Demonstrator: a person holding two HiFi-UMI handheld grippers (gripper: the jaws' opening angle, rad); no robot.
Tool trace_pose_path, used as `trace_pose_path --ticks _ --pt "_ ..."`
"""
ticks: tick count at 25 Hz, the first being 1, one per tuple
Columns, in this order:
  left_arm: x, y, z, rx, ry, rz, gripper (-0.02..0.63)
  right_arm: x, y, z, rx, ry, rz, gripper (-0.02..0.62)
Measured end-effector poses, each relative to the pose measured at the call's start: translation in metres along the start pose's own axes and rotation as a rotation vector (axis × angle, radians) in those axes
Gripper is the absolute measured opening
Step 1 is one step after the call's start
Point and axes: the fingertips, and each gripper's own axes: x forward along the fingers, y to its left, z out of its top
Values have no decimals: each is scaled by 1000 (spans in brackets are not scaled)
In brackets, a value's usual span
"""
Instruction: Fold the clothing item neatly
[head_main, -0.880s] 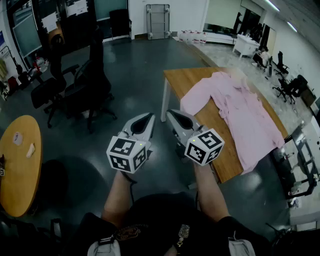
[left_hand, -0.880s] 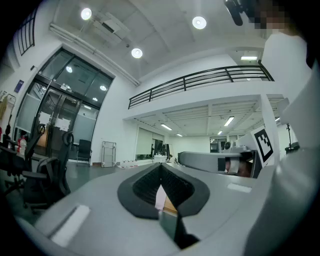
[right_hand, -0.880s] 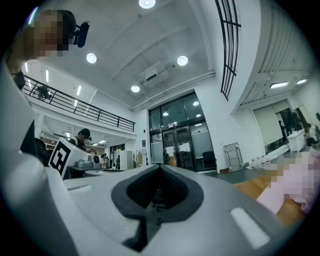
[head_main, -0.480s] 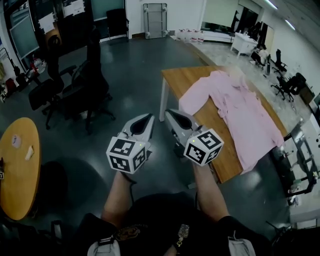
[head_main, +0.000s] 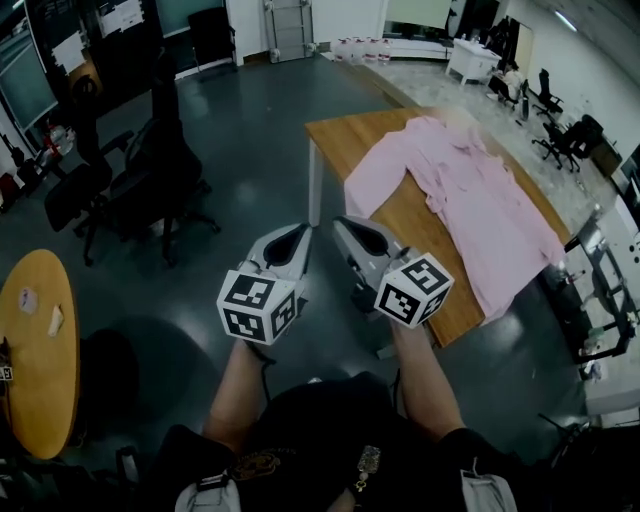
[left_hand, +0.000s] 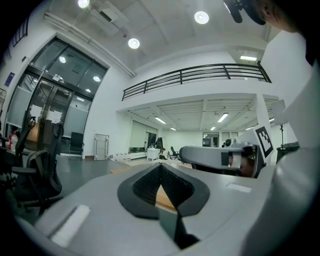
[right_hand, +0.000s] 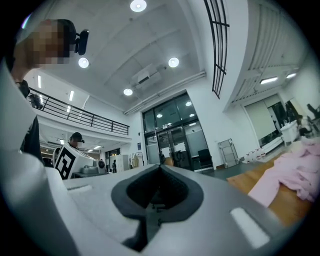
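Pink shirt (head_main: 470, 200) on worktop (head_main: 342, 140): probably light, limp. Grasp at hem corners or shoulders. Left gripper (head_main: 298, 232), right gripper (head_main: 345, 225): jaws together, empty.

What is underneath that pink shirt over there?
The pink shirt lies spread on a wooden table with a white leg. The tabletop directly beneath it is covered, so nothing there shows.

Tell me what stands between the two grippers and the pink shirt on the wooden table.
Nothing visible does. The left gripper and right gripper hang over the dark floor, jaws shut and empty, short of the wooden table. The pink shirt lies spread on the tabletop, with only open air and bare wood between.
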Motion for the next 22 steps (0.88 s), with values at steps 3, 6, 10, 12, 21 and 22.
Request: trace_pose_path --ticks 3,6,10,12,21,22 --pt "20 -25 -15 5 38 -60 8 -24 -19 -9 26 8 -66 3" --pt "35 -55 -27 4 73 -135 8 -54 -35 -11 40 14 -143 3" --pt "64 -110 -49 2 138 -284 8 -113 -65 -17 79 11 -298 3" --pt "80 -138 -60 7 162 -358 8 -144 -82 -21 90 7 -375 3" --pt "130 -288 -90 47 237 -670 8 -310 -139 -14 113 -53 -706 3" --pt "134 -306 -92 55 242 -701 8 -329 -143 -12 112 -64 -737 3"
